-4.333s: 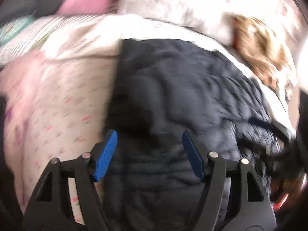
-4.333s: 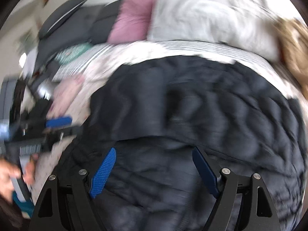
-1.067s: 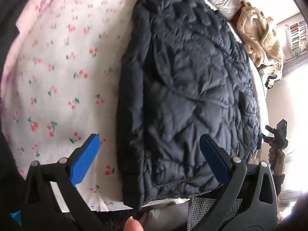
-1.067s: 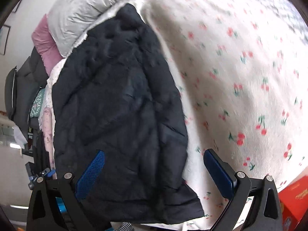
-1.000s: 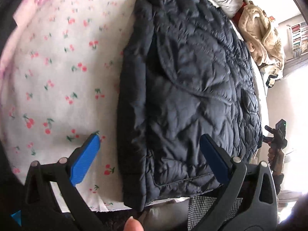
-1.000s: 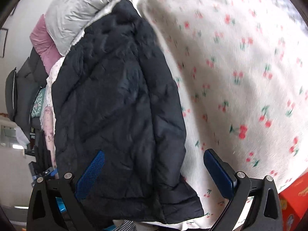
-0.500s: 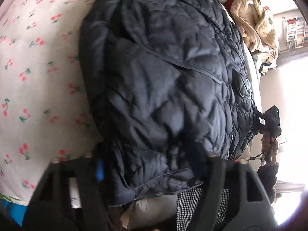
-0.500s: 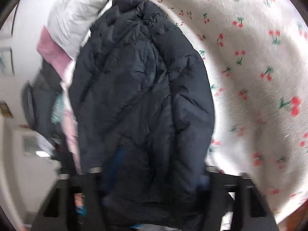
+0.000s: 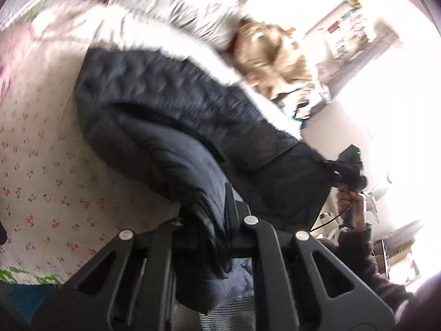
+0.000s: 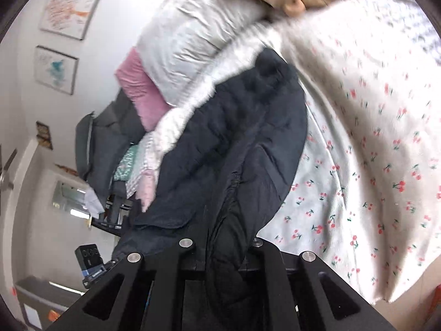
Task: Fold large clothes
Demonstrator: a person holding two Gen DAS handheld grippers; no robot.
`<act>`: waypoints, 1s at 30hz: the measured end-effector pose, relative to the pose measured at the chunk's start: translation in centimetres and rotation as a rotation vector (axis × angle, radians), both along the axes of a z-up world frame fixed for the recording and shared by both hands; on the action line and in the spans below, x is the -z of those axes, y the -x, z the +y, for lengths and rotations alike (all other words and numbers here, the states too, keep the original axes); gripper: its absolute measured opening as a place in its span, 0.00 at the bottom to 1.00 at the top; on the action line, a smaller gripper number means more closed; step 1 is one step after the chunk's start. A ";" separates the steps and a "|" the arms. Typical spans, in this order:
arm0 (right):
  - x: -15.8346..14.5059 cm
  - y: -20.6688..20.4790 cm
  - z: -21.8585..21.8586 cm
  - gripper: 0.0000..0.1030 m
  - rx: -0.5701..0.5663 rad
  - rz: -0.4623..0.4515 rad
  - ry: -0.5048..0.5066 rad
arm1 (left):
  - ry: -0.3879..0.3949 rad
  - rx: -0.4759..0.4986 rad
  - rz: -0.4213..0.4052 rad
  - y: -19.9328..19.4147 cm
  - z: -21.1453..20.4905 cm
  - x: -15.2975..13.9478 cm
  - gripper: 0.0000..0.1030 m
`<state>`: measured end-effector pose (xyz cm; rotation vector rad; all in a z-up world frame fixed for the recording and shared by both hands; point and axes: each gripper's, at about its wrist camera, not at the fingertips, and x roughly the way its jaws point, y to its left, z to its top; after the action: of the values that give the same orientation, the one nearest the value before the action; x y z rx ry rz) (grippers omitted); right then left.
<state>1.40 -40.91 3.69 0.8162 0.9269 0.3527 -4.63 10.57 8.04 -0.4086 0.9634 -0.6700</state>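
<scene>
A dark navy quilted jacket (image 9: 165, 115) lies on a bed, its near hem lifted off the cherry-print sheet (image 9: 41, 165). My left gripper (image 9: 212, 201) has its jaws closing on one hem corner, and bunched fabric fills the gap and hides the pads. In the right wrist view the jacket (image 10: 248, 127) hangs up into my right gripper (image 10: 228, 220), whose jaws are closing on the other hem corner. The right gripper (image 9: 350, 171) also shows at the jacket's far edge in the left wrist view, held by a person's hand (image 9: 347, 195).
A grey pillow (image 10: 193, 27) and a pink pillow (image 10: 140, 91) lie at the head of the bed, with a tan plush blanket (image 9: 270, 52) beside them. A grey chair piled with clothes (image 10: 96, 143) stands past the bed's side. The sheet (image 10: 372, 165) spreads wide beside the jacket.
Both grippers went from wide open over the flat jacket to clamped on its near hem. Both have risen, lifting the hem off the sheet.
</scene>
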 end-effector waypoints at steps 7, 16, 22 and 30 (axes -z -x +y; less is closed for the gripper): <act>-4.3 5.6 -1.1 0.09 0.018 -0.064 0.029 | 0.042 0.036 -0.092 5.6 2.1 -4.0 0.12; -3.4 1.8 -3.4 0.10 0.110 -0.050 -0.083 | 0.137 -0.133 -0.031 0.5 3.9 -2.6 0.12; -0.6 -6.5 -3.6 0.10 0.243 -0.024 -0.106 | 0.146 -0.335 0.023 -8.4 5.8 0.3 0.13; 7.3 -14.7 -3.6 0.14 0.317 0.100 -0.125 | 0.070 -0.476 0.115 -16.8 5.2 8.3 0.14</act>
<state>16.10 -44.52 -3.57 1.0864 0.8571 0.0946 12.19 15.81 -0.24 -0.7170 0.9078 -0.2493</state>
